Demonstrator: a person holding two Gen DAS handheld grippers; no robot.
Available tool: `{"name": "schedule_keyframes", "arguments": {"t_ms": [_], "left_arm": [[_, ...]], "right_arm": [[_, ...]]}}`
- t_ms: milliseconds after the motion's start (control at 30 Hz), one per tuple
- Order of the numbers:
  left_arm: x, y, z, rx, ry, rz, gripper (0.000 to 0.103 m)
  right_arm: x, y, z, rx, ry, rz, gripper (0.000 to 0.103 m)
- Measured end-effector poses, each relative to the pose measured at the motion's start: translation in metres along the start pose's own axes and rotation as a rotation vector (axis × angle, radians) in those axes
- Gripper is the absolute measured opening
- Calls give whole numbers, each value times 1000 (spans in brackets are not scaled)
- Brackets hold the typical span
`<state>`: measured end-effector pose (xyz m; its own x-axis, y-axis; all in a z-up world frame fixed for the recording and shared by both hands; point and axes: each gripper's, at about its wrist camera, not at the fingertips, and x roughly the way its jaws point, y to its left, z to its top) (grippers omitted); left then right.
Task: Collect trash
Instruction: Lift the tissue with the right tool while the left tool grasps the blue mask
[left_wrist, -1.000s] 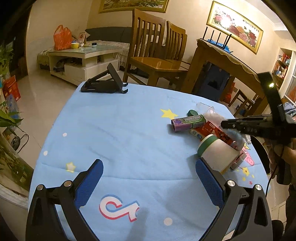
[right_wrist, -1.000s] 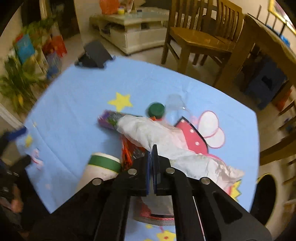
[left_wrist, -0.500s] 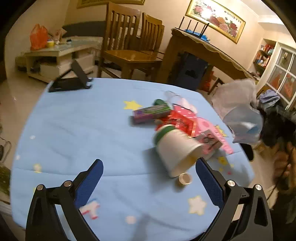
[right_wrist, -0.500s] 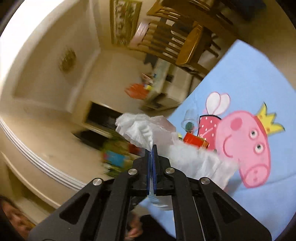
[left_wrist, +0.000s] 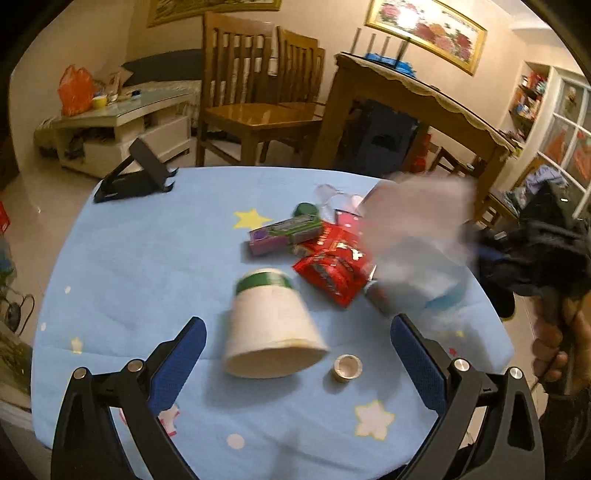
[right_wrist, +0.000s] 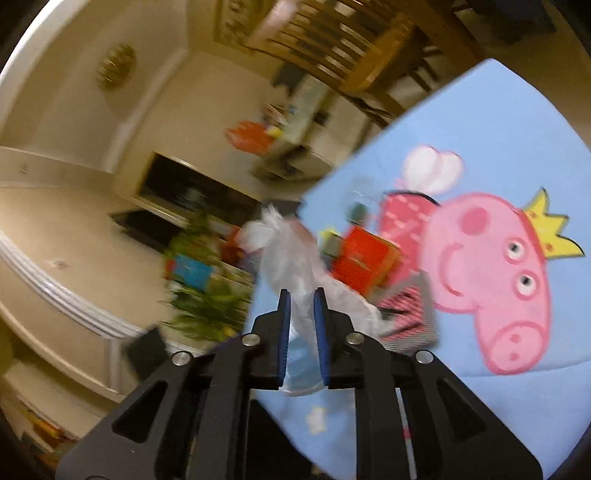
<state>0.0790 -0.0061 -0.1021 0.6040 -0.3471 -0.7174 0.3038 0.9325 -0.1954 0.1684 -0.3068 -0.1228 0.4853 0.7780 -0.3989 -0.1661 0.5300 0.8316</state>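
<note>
Your right gripper (right_wrist: 302, 314) has a crumpled white plastic bag (right_wrist: 284, 251) between its 2 blue pads, and its jaws are opening; a narrow gap shows on each side of the plastic, so the pads no longer seem to press on it. In the left wrist view the bag (left_wrist: 417, 236) is a pale blur hanging above the right side of the table, over the trash pile. Your left gripper (left_wrist: 295, 354) stands wide open and empty, low over the near edge. Just ahead of it a white paper cup with a green band (left_wrist: 269, 321) lies on its side, with a small silver cap (left_wrist: 347, 367) beside it. Beyond those lie a red foil wrapper (left_wrist: 332, 269), a purple box (left_wrist: 284, 234), a green lid (left_wrist: 306, 209) and something clear that you cannot make out. The bag looks very light, soft and slippery, likely to slump and fall; it is best pinched at a bunched fold or at its rim. The cup looks light and easy to crush, so grip it gently across the wall. The table wears a blue cloth (left_wrist: 147, 258) printed with stars and a pink cartoon pig (right_wrist: 487, 277), and a black folding stand (left_wrist: 136, 177) sits at its far left. Behind are wooden chairs (left_wrist: 258, 99), a wooden side table (left_wrist: 413, 103), a low white table (left_wrist: 122, 122) and framed pictures.
</note>
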Motion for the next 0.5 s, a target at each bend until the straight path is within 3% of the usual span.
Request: {"name": "schedule_keyframes", "arguments": {"t_ms": [33, 100, 267, 333, 367, 400, 467, 500], "left_arm": [[2, -4, 0, 12, 5, -1, 97], [5, -11, -2, 27, 15, -17, 97], [16, -32, -1, 87, 32, -43, 97], [24, -36, 0, 95, 34, -46, 97], [29, -37, 0, 94, 43, -34, 97], [31, -38, -1, 96, 42, -21, 97], [30, -41, -1, 107, 35, -10, 97], [28, -42, -1, 111, 31, -7, 97]], "right_arm": [[2, -1, -2, 3, 3, -7, 9], [1, -5, -6, 31, -12, 58, 5], [-2, 1, -9, -19, -6, -20, 4], [-1, 6, -7, -37, -12, -50, 22], [1, 9, -6, -44, -12, -85, 70], [2, 10, -6, -54, -12, -135, 96], [11, 13, -9, -98, 9, -234, 97], [16, 14, -11, -125, 30, -241, 97]]}}
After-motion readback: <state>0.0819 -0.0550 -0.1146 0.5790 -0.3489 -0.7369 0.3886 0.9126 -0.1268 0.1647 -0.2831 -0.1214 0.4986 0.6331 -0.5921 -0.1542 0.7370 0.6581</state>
